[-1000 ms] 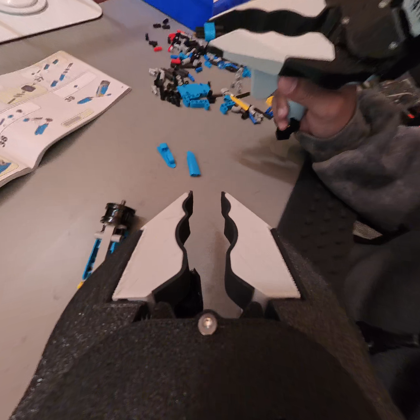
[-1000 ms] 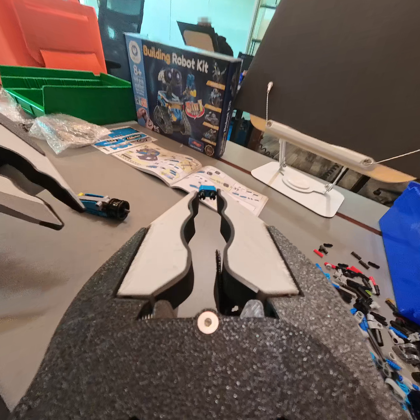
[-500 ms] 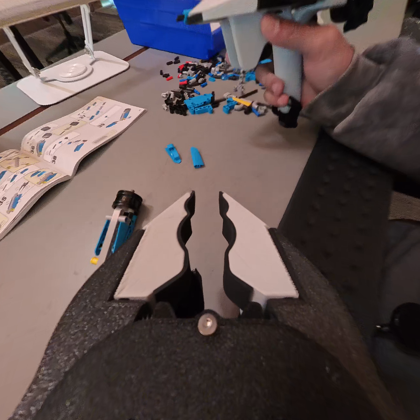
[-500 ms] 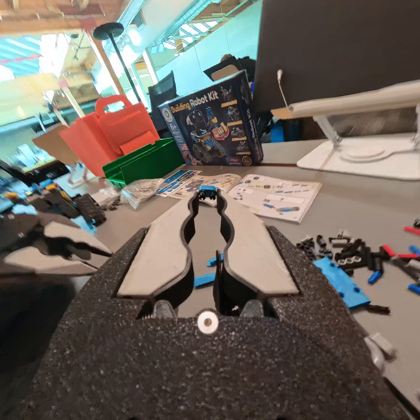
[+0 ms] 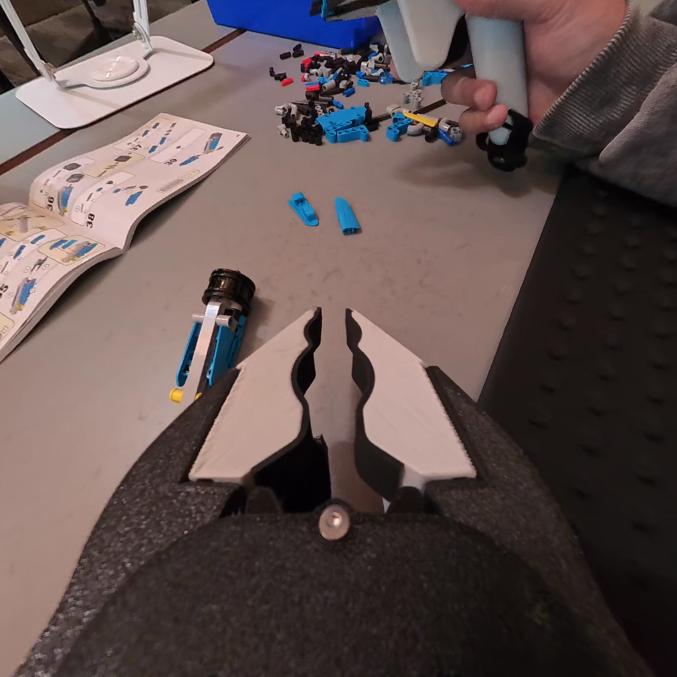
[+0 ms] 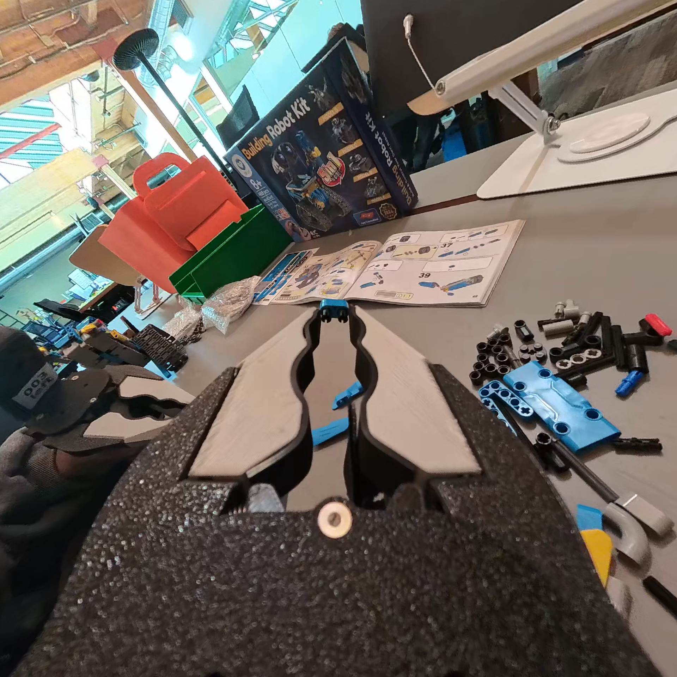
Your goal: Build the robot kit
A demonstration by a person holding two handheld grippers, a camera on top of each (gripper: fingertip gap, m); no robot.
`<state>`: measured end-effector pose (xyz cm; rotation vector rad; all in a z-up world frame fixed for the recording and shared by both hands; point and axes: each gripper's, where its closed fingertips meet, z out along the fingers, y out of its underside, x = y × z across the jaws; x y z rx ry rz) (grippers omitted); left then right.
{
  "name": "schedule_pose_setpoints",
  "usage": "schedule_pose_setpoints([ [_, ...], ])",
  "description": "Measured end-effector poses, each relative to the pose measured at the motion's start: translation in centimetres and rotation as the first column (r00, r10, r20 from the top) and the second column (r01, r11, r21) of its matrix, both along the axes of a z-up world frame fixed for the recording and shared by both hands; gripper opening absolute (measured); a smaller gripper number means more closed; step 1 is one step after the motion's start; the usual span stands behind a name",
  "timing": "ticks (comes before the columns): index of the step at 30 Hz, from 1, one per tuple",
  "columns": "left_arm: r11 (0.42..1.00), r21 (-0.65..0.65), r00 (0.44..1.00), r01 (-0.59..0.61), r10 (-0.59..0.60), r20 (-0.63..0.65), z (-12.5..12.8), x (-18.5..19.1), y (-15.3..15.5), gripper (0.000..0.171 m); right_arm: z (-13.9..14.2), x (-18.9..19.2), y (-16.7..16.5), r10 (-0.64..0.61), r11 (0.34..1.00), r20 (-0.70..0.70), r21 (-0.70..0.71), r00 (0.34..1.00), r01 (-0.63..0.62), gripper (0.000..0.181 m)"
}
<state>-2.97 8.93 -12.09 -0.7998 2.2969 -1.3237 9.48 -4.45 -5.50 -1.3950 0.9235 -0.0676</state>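
My right gripper (image 6: pixel 333 315) is shut on a small blue brick piece (image 6: pixel 333 307) pinched at its fingertips, held above the grey table. Two loose blue curved pieces (image 6: pixel 346 394) lie on the table below it; they also show in the left wrist view (image 5: pixel 346 216). My left gripper (image 5: pixel 332 311) is slightly open and empty, low over the table. A small blue assembly with a black wheel (image 5: pixel 216 329) lies just left of its left finger. The hand holding the right gripper (image 5: pixel 513 55) shows at top right.
A pile of small black, blue, grey and red parts (image 5: pixel 348 99) lies beyond, with a blue plate (image 6: pixel 560 410). An open instruction booklet (image 5: pixel 110 190) lies left. A white stand base (image 5: pixel 110 77), blue bin (image 5: pixel 293 18), kit box (image 6: pixel 322 172), green tray (image 6: pixel 234 256) and orange case (image 6: pixel 179 212) stand around.
The right gripper rose and tilted, still holding the blue piece. The left gripper drew back a little and its jaws narrowed; the wheel assembly now lies closer beside its left finger.
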Motion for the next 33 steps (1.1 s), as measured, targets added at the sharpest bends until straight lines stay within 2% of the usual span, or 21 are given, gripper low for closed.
schedule_pose_setpoints([
  [3, 0.999, -0.028, 0.999, 0.016, -0.017, -0.051, 0.2, -0.4, -0.3, 0.014, -0.2, 0.2, 0.1, 0.002, 1.0, -0.01, -0.004, 1.0, -0.002, 0.015],
  [5, 0.998, -0.044, 0.984, 0.041, -0.048, -0.173, 1.0, -1.2, -0.8, 0.015, -0.5, 0.3, 0.2, 0.002, 1.0, -0.016, -0.019, 1.0, -0.003, 0.015],
  [8, 0.993, -0.049, 0.904, 0.103, -0.114, -0.413, 2.7, -2.6, -2.0, 0.034, -0.3, 0.1, 0.4, 0.01, 0.999, -0.004, -0.033, 1.0, -0.01, 0.015],
  [10, 0.994, -0.04, 0.878, 0.099, -0.106, -0.467, 3.9, -2.0, -2.9, 0.035, 0.0, -0.1, 0.2, 0.005, 0.999, 0.014, -0.033, 1.0, -0.005, 0.015],
  [12, 0.996, 0.036, 0.901, 0.078, -0.055, -0.43, 3.9, 0.1, -4.0, 0.036, 0.4, -0.2, 0.0, -0.002, 1.0, 0.026, -0.029, 1.0, 0.002, 0.015],
  [14, 0.987, 0.145, 0.931, 0.064, -0.006, -0.365, 2.7, 2.4, -5.6, 0.037, 0.8, -0.4, -0.2, -0.002, 1.0, 0.034, -0.015, 0.999, 0.003, 0.015],
  [18, 0.985, 0.157, 0.916, 0.076, -0.007, -0.401, -0.2, 4.4, -9.8, 0.037, 1.3, -0.7, -0.4, -0.01, 1.0, 0.057, -0.015, 0.998, 0.011, 0.015],
  [23, 0.967, 0.253, 0.914, 0.02, 0.085, -0.397, -3.2, 6.5, -10.1, 0.037, 1.8, -1.1, -0.1, -0.007, 0.999, 0.093, -0.035, 0.996, 0.01, 0.015],
  [24, 0.964, 0.265, 0.908, 0.023, 0.09, -0.408, -3.7, 6.4, -10.0, 0.034, 1.9, -1.2, -0.1, -0.004, 0.999, 0.098, -0.036, 0.995, 0.008, 0.015],
  [26, 0.958, 0.286, 0.914, 0.024, 0.095, -0.394, -4.1, 6.2, -9.8, 0.014, 2.1, -1.3, 0.0, 0.003, 0.999, 0.104, -0.033, 0.995, 0.001, 0.015],
  [27, 0.956, 0.293, 0.92, 0.032, 0.086, -0.383, -4.2, 6.2, -9.7, 0.013, 2.2, -1.4, 0.0, 0.005, 1.0, 0.105, -0.029, 0.994, -0.002, 0.015],
  [31, 0.971, 0.237, 0.905, 0.023, 0.08, -0.417, -3.7, 6.0, -9.1, 0.013, 2.4, -1.4, -0.3, -0.005, 1.0, 0.113, -0.022, 0.994, 0.008, 0.015],
  [33, 0.998, 0.052, 0.893, -0.028, 0.048, -0.448, -1.4, 5.9, -9.1, 0.013, 2.5, -1.4, -0.4, -0.013, 1.0, 0.117, -0.025, 0.993, 0.016, 0.015],
])
